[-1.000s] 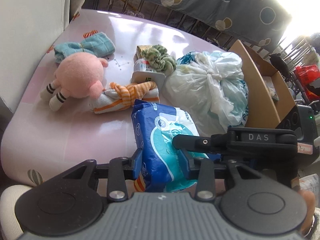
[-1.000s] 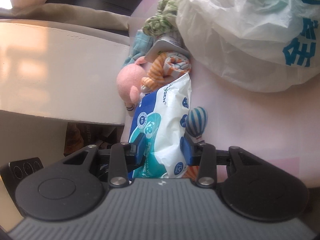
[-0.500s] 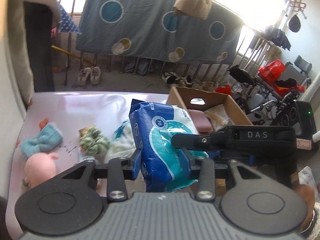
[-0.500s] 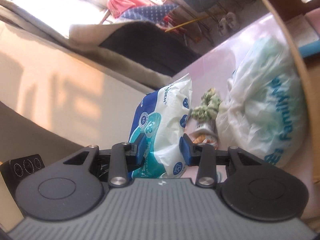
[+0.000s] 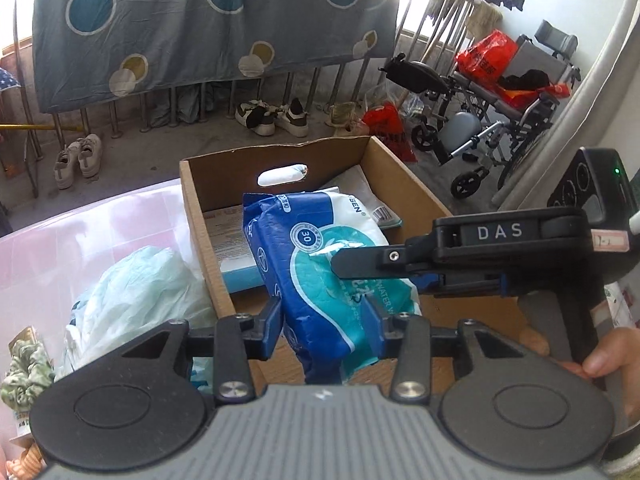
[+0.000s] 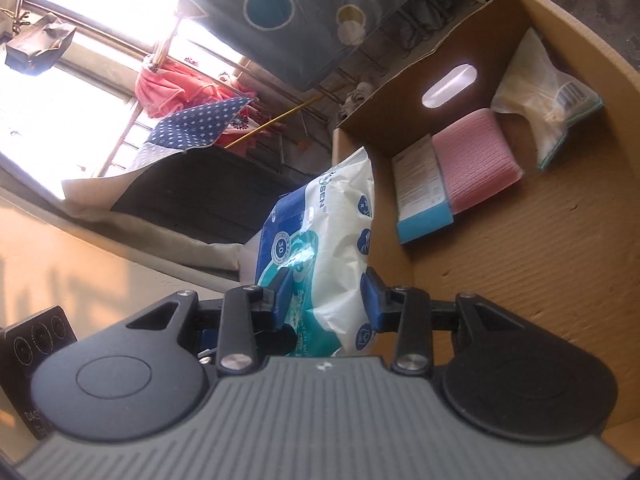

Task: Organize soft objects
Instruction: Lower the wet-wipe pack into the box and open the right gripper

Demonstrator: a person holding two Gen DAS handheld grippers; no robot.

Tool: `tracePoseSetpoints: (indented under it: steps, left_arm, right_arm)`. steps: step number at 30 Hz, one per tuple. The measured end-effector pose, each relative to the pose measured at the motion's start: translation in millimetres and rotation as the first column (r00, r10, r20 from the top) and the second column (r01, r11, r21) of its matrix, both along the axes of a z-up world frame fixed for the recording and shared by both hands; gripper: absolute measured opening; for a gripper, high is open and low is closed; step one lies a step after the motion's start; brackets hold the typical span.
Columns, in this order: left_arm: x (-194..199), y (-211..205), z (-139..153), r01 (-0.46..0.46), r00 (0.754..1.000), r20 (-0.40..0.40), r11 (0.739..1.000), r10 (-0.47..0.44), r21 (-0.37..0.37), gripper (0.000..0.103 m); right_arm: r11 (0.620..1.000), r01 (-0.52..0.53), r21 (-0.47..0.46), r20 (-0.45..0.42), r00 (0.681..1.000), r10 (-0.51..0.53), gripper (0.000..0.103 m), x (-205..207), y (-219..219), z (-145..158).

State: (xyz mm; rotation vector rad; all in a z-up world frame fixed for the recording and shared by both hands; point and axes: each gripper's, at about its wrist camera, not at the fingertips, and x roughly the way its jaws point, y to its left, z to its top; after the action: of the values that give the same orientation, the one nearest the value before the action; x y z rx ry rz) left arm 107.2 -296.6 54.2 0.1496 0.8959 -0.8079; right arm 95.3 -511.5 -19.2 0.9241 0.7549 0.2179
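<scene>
A blue, teal and white soft pack of wipes point(image 5: 320, 264) hangs in the air over an open cardboard box point(image 5: 200, 216). My left gripper point(image 5: 324, 324) is shut on its lower end. My right gripper point(image 5: 404, 270) comes in from the right and clamps the same pack point(image 6: 340, 248) from the side; in its own view the right gripper point(image 6: 326, 300) has both blue pads pressed into the pack. Inside the box point(image 6: 540, 248) lie a pink cloth pack point(image 6: 476, 168), a flat blue-edged packet point(image 6: 420, 192) and a clear plastic bag point(image 6: 544, 92).
Left of the box a knotted white plastic bag point(image 5: 132, 296) and a green scrunchie point(image 5: 24, 372) lie on the pink table point(image 5: 80, 232). Beyond the table are shoes point(image 5: 272, 116), a hanging blue sheet point(image 5: 192, 20) and a wheelchair point(image 5: 492, 92). A hand point(image 5: 608, 360) holds the right gripper.
Both grippers lifted the pack of wipes off the pink table and carried it right, from beside the plush toys to above the open cardboard box. Both grips stayed on it.
</scene>
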Motion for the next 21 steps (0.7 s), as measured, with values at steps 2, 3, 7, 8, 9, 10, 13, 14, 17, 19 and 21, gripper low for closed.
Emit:
tracePoseSetpoints:
  steps: [2, 3, 7, 8, 9, 10, 13, 14, 17, 19, 21]
  left_arm:
    - [7, -8, -7, 0.006, 1.000, -0.003, 1.000, -0.006, 0.024, 0.043]
    - [11, -9, -10, 0.003, 1.000, -0.007, 1.000, -0.003, 0.030, 0.043]
    - [20, 3, -21, -0.019, 0.999, -0.038, 0.999, 0.021, 0.037, 0.043]
    - [22, 8, -23, -0.026, 0.999, -0.046, 0.999, 0.028, 0.035, 0.043]
    - [22, 14, -24, -0.034, 0.998, -0.054, 0.999, 0.036, 0.031, 0.043]
    - [23, 22, -24, -0.040, 0.997, -0.059, 0.999, 0.042, 0.024, 0.043]
    - [24, 45, -21, -0.066, 0.996, -0.065, 0.998, 0.066, 0.002, 0.043]
    - [24, 52, -21, -0.076, 0.995, -0.068, 0.997, 0.076, -0.002, 0.043]
    - [22, 74, -18, -0.105, 0.992, -0.068, 0.994, 0.104, -0.011, 0.046]
    - [20, 89, -17, -0.124, 0.990, -0.064, 0.992, 0.123, -0.008, 0.049]
    - [17, 105, -17, -0.147, 0.987, -0.065, 0.989, 0.146, -0.006, 0.053]
  right_arm:
    - [1.000, -0.015, -0.004, -0.019, 1.000, 0.014, 0.036, 11, -10, -13]
    - [1.000, -0.019, -0.010, -0.040, 0.999, 0.019, 0.036, 20, -12, -21]
    - [0.999, -0.020, -0.037, -0.194, 0.981, 0.012, 0.037, 41, -22, -65]
    - [0.999, -0.017, -0.051, -0.230, 0.973, 0.005, 0.037, 44, -24, -74]
    - [0.998, -0.009, -0.066, -0.256, 0.967, -0.009, 0.037, 46, -26, -81]
    - [0.997, -0.006, -0.081, -0.273, 0.962, -0.016, 0.037, 46, -27, -84]
    - [0.992, -0.002, -0.123, -0.286, 0.958, -0.034, 0.037, 44, -26, -85]
    - [0.991, 0.000, -0.136, -0.285, 0.958, -0.039, 0.037, 42, -25, -84]
    - [0.987, 0.007, -0.160, -0.302, 0.952, -0.055, 0.037, 40, -25, -82]
    - [0.988, 0.001, -0.152, -0.337, 0.940, -0.052, 0.037, 41, -23, -86]
    - [0.991, -0.013, -0.136, -0.373, 0.927, -0.039, 0.035, 43, -15, -96]
